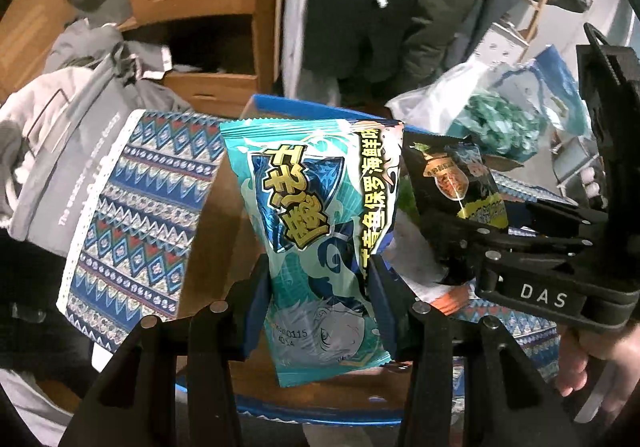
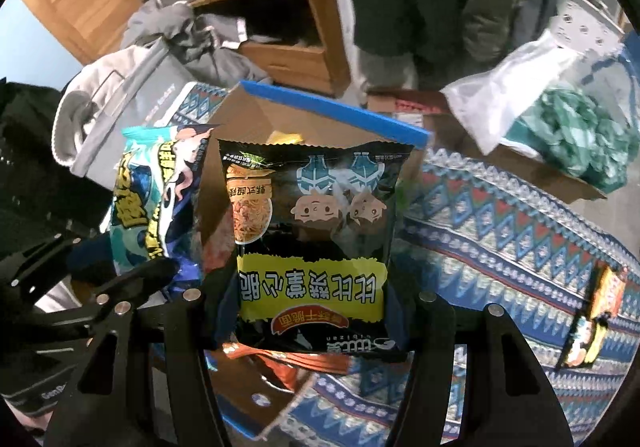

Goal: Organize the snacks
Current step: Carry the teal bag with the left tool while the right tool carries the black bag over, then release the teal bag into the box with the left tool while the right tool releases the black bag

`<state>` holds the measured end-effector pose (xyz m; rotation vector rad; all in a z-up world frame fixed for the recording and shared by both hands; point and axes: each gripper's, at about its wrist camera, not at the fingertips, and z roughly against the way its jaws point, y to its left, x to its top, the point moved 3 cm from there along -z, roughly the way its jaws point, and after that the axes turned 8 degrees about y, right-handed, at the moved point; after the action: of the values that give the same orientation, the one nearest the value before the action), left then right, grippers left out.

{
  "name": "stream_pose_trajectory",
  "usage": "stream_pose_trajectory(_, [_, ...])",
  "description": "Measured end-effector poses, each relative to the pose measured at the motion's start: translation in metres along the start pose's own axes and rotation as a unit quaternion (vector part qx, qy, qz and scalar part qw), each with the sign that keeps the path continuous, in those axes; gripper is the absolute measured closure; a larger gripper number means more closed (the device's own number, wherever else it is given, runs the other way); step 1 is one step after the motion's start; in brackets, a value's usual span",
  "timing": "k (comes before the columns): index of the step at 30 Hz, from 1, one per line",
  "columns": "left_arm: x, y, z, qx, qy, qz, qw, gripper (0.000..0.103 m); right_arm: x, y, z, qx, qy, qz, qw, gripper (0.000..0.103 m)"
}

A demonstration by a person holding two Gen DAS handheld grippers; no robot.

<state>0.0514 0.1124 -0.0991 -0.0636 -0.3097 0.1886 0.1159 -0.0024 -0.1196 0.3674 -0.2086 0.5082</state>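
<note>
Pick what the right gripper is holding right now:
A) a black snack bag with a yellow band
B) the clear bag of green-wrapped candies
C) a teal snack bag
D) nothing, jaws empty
A. In the right wrist view the right gripper has its fingers clamped on both sides of the black snack bag with a yellow band; the teal snack bag sits in the left gripper.

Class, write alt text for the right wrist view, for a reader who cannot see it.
The right gripper clamps a black and yellow snack packet, held upside down above an open cardboard box with a blue rim. To its left, the left gripper holds a teal snack packet; a patterned blue cloth lies underneath.
</note>
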Motion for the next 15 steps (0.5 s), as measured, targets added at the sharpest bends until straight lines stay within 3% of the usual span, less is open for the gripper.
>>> stream_pose_trajectory(9, [-0.004,0.030,-0.019,0.008,0.026,0.030,0.9992,0.054,0.008,0.022,-0.036,0.021,0.033,0.001,0.999,0.044])
stream_pose_trajectory(15, [-0.003,0.045,-0.027,0.020,0.037,0.050,0.9978,0.047,0.013,0.031,-0.040,0.027,0.036,0.006,0.999,0.039])
